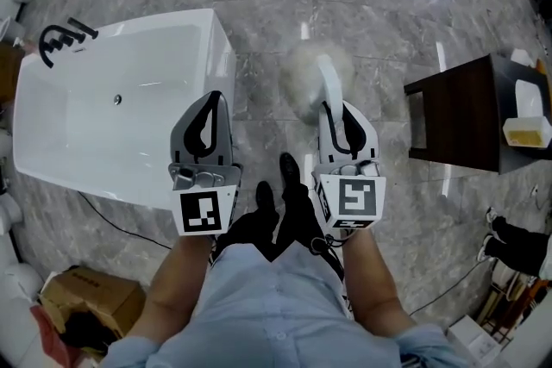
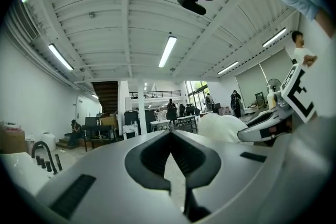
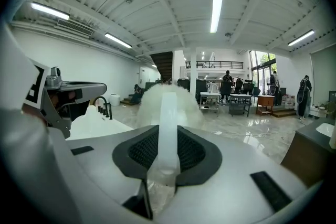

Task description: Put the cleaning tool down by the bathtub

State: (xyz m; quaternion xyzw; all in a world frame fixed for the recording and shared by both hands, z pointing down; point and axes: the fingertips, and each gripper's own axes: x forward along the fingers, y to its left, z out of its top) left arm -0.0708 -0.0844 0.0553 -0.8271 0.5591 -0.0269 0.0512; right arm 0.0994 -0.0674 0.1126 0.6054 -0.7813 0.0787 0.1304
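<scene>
The person stands on the marble floor just beside the white bathtub, w/ both claws held out in front. The R claw is pinching the handle of the cleaning tool, a white fluffy duster-type thing. In the right gripper view the pale handle sits clamped btwn the jaws and runs fwd to the fluffy head. The L claw is pressed together w/ nothing in it. In the left gripper view its tips meet and only the room shows beyond them.

The tool is carried in the R claw. In the head view its fluffy head shows over bare floor just off the tub's near corner, btwn the tub and the dark surface at the right. How high it hangs can't be told from above, but it looks carried, not yet set down.

Step in hand: prob. the last bit of the approach, w/ the put-down itself not begun. Next move calls for lowering the R claw until the tool rests on the floor close to the tub's side wall, not inside the tub. Then the jaws spread and back off along the handle. The head looks soft and should squash a bit. The handle may tip or roll once freed, so it should be laid low before letting go. The L claw has no job here.
</scene>
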